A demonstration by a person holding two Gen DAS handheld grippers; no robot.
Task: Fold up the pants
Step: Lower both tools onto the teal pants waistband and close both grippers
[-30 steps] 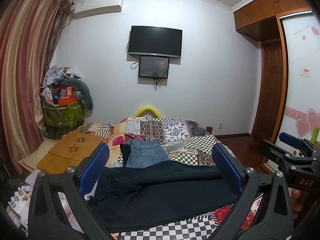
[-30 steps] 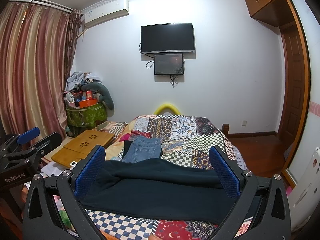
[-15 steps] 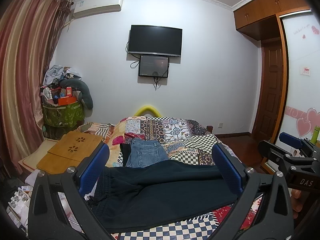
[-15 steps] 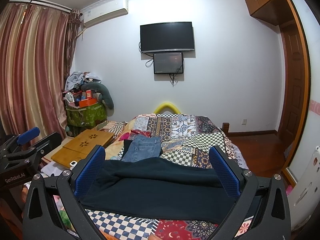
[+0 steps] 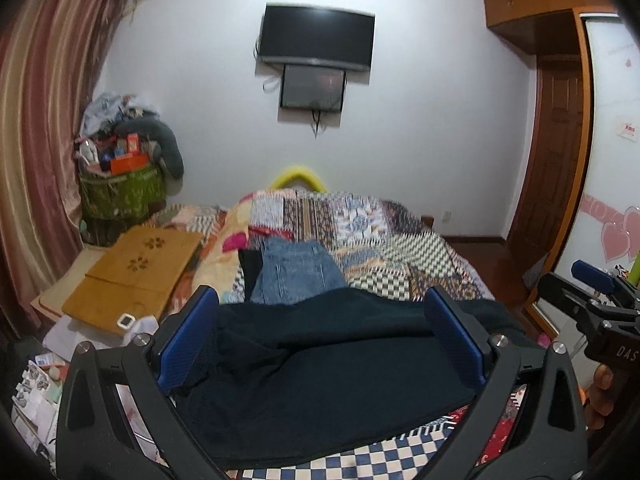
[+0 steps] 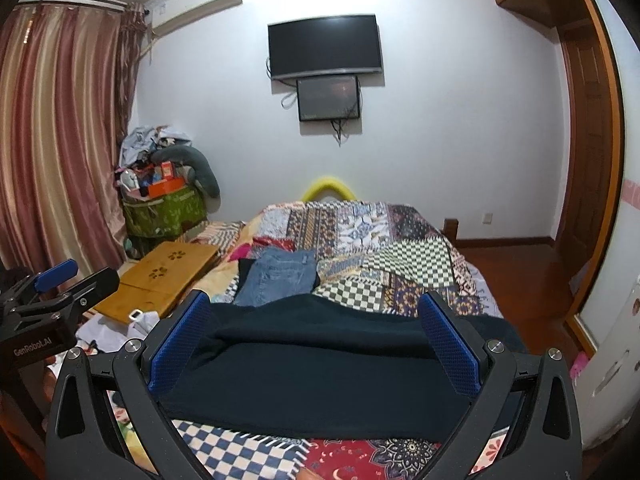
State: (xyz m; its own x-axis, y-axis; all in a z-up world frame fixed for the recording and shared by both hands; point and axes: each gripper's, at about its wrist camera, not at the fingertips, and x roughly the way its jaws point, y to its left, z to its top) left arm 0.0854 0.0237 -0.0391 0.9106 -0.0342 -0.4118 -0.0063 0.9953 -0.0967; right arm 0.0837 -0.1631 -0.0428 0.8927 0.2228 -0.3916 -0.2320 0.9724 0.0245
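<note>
The dark pants (image 5: 320, 364) are lying crosswise on the patchwork bed (image 6: 400, 264), doubled lengthwise it seems — the shorter folds are looking undone. Left gripper (image 5: 320, 340) and right gripper (image 6: 312, 344) are hovering wide-jawed, holding nothing. Folded jeans (image 6: 280, 276) are sitting at 12 o'clock beyond.

Bedroom: quilted bed (image 6: 400, 264), wall television (image 6: 324, 46)

Left gripper (image 5: 320, 344) and right gripper (image 6: 314, 344): black Y-shaped frames, silver screws, blue textured finger pads (image 6: 178, 346); white "GenRobot.AI" and "DAS" lettering on bodies.
</note>
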